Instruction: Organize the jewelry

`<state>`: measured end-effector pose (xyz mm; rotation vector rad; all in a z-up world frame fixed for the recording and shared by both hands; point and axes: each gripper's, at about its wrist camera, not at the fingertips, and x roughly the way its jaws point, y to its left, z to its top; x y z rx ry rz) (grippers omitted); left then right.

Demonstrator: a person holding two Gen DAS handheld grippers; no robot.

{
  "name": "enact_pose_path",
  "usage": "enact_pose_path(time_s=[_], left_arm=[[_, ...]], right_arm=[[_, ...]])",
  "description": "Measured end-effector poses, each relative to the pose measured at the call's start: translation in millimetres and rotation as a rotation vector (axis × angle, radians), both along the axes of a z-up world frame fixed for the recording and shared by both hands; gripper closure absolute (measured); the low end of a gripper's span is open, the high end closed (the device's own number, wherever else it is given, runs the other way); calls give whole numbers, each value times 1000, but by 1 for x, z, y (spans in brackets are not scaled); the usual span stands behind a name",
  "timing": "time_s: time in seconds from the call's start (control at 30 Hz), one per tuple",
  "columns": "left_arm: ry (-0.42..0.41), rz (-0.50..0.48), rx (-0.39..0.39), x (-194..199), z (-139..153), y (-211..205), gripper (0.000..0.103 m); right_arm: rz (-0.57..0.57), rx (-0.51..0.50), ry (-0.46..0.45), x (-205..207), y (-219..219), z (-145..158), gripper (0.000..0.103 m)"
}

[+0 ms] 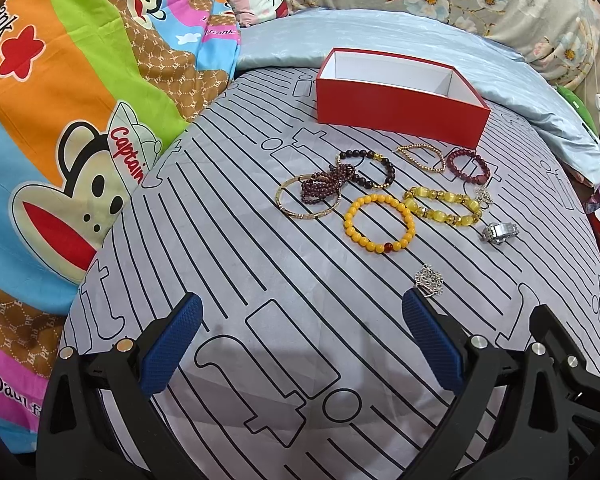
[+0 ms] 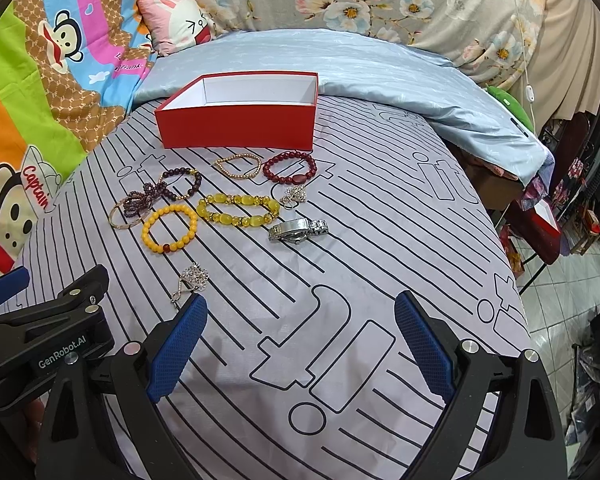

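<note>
Both my tongs released, nothing held. Left gripper (image 1: pixel 302 320) and right gripper (image 2: pixel 300 320) hover side by side over the striped sheet (image 2: pixel 380 240). Jewelry lies ahead of both. Silver flower brooch (image 2: pixel 195 276) sits nearest, just beside my right gripper's left finger. Beyond: orange bead bracelet (image 2: pixel 169 229), watch (image 2: pixel 296 229), then red box (image 2: pixel 236 124) farthest.

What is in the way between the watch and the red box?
The yellow bracelet, a silver charm and the dark red bracelet lie on the bed between the watch and the red box. They lie flat, so a lifted watch would likely pass over them.
</note>
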<state>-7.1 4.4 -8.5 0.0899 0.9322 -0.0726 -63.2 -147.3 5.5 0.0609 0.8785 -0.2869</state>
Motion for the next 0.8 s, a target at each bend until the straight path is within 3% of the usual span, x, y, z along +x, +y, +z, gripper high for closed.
enact_pose_path(time_s=[0.4,0.8], left_arm=[[11,-7,-7,2,-6,0,7],[10,5,-47,45,-11,10,7]], right_arm=[[-2,19,13,5,-6,-8,12],[-6,28,59,23,-15,-19,12]])
